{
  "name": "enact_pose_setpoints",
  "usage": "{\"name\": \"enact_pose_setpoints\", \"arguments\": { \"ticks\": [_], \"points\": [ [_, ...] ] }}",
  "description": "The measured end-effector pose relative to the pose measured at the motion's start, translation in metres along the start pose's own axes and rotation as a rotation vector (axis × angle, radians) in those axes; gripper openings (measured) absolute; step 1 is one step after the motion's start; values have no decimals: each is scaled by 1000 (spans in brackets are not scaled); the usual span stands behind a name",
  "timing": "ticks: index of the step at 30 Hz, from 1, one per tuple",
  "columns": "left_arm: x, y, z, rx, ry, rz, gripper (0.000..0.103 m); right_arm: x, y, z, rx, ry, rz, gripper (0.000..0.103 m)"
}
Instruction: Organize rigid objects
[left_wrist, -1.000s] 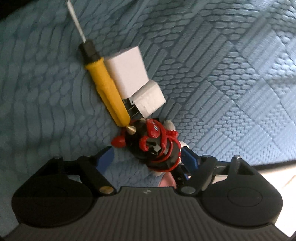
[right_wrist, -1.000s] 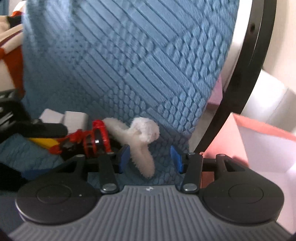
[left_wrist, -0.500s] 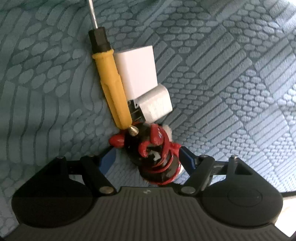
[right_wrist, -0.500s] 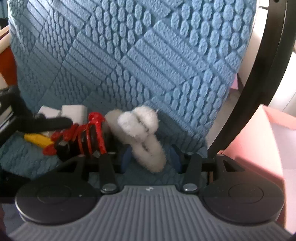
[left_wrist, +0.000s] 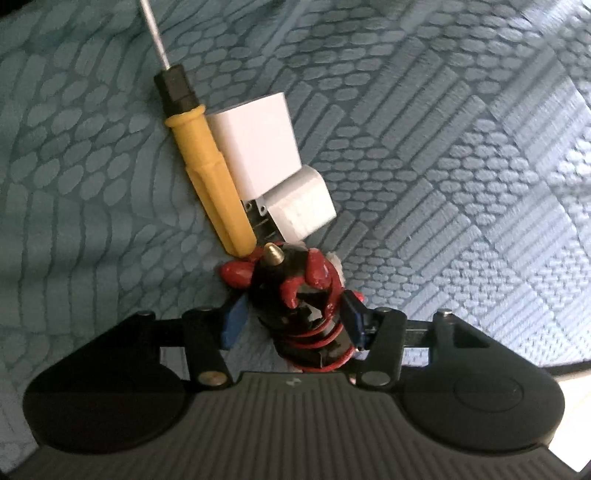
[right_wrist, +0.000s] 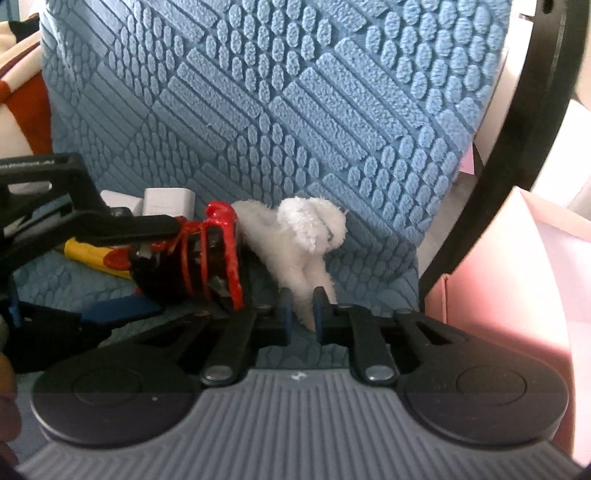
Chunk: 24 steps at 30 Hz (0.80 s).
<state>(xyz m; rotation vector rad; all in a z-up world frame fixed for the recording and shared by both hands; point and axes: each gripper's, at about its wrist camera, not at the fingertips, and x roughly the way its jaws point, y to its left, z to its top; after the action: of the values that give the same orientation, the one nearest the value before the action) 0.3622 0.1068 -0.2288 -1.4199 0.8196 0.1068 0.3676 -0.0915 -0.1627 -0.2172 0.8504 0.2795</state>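
A black and red toy figure (left_wrist: 295, 295) lies on the blue textured cloth (left_wrist: 424, 147), and my left gripper (left_wrist: 291, 314) is shut on it. Touching the toy's far end are a yellow-handled screwdriver (left_wrist: 210, 181), a white block (left_wrist: 258, 144) and a white plug adapter (left_wrist: 299, 206). In the right wrist view my right gripper (right_wrist: 301, 314) is shut on the lower end of a white fluffy piece (right_wrist: 306, 229), which lies right beside the toy (right_wrist: 207, 254). The left gripper's fingers (right_wrist: 122, 225) reach in from the left there.
The blue cloth (right_wrist: 295, 92) fills both views. A black curved bar (right_wrist: 517, 110) and a pink box (right_wrist: 517, 258) stand past the cloth's right edge. A red and cream fabric (right_wrist: 22, 81) lies at the far left.
My right gripper has closed on the white fluffy piece. My left gripper has moved forward over the toy and closed on it. The screwdriver and white blocks have not moved.
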Motion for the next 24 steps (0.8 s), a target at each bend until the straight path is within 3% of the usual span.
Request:
{"name": "enact_pose_setpoints", "arguments": {
  "ticks": [14,19,24],
  "points": [
    [-72,-17,-13,303,-47,57,60,-61,-9,-30,16,-20,9,4],
    [-108,-16,-23,425,-83,111,60,-75,3,-44,14,-33,27,3],
    [-124,-23,-43,610,-112,183,60,-96,10,-56,7,-44,47,3]
  ]
}}
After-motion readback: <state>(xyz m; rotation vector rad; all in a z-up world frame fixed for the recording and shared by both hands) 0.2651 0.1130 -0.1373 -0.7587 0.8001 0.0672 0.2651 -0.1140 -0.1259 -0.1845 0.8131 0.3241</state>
